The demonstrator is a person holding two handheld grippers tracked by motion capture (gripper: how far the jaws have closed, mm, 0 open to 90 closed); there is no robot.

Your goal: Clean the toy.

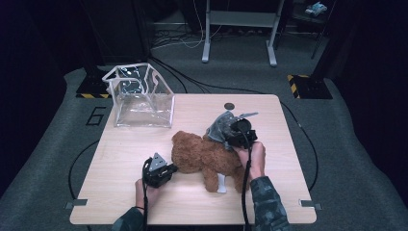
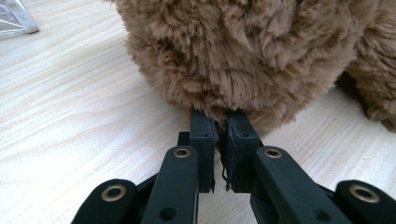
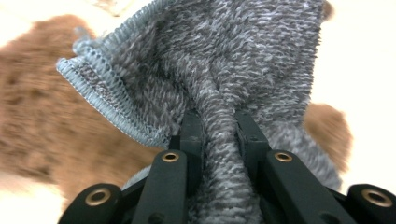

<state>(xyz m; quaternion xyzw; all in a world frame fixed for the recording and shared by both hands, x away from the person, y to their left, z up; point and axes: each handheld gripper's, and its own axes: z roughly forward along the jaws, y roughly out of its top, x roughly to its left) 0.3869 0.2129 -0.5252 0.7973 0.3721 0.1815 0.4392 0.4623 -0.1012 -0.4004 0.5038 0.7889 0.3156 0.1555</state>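
Your left gripper [image 1: 161, 172], at the lower centre-left of the high view, has its fingers [image 2: 203, 135] clenched on a tuft of fur at the edge of the brown teddy bear [image 1: 204, 155]; in the left gripper view the pads are nearly together with only pile pinched between them. That looks like an anchoring hold, pinning the bear to the surface [image 1: 125, 192] so it cannot slide while the other hand works. The bear lies in the middle of the high view, just right of centre, with its round head end toward your left gripper. Your right gripper [image 1: 235, 131] sits above the bear's far side, and its fingers [image 3: 192, 128] are clamped on a gathered fold of the grey knitted garment [image 3: 224, 60], whose ribbed pale-blue hem opens toward the upper left of the right gripper view. The knit is bunched and lifted clear of the fur, which suggests you are drawing it off the bear or onto it; I cannot tell which. The clear plastic pouch [image 1: 142, 98] stands open at the upper left of the high view, well apart from the bear, probably kept there as a waiting container. For writing, a large "6" [image 1: 96, 115] is marked on the floor left of the surface; a white tag [image 1: 221, 184] hangs by the bear's leg, its print too small to read.
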